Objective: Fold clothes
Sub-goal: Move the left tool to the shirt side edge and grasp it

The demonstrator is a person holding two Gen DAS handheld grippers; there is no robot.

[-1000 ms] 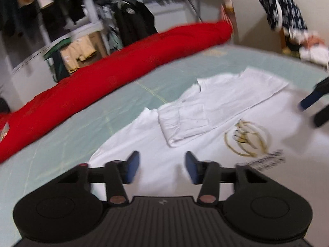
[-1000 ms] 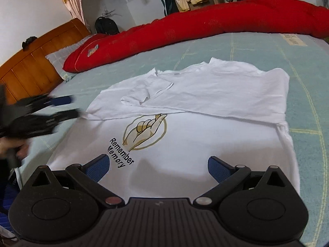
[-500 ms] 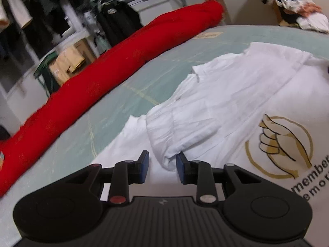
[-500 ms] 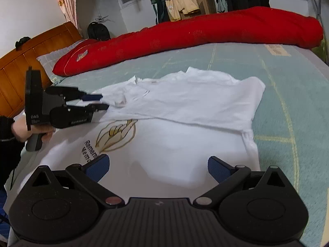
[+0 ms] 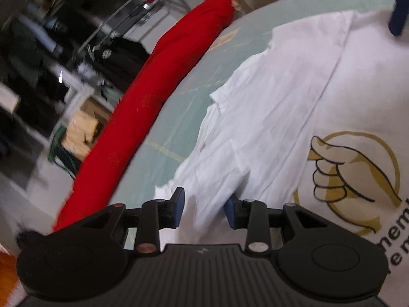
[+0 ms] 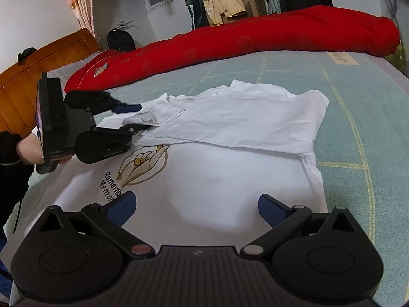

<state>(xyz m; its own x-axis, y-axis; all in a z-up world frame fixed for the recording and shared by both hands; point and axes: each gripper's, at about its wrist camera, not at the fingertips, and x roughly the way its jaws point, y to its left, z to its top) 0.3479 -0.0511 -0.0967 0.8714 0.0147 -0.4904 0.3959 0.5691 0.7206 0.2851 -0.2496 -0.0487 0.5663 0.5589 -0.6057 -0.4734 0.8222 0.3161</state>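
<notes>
A white T-shirt (image 6: 230,174) with a gold hand print and black lettering lies flat on the bed, its far side folded over. My left gripper (image 5: 204,208) is tilted on its side at the folded sleeve (image 5: 217,179). Its jaws are opening, with the sleeve cloth between them and a visible gap at the pads. From the right wrist view, the left gripper (image 6: 138,117) straddles that sleeve (image 6: 158,115) at the shirt's left. My right gripper (image 6: 195,204) hovers open over the near hem with nothing between its fingers. One of its blue fingers (image 5: 397,18) shows in the left wrist view.
A long red quilt (image 6: 255,41) lies rolled along the far edge of the pale green sheet (image 6: 358,89). A wooden headboard (image 6: 38,76) stands at the left. A person's hand (image 6: 28,151) holds the left gripper. Hanging clothes and a cardboard box stand behind the bed.
The left gripper has rolled onto its side and moved in over the folded sleeve, which now lies between its jaws. The right gripper has stayed over the hem.
</notes>
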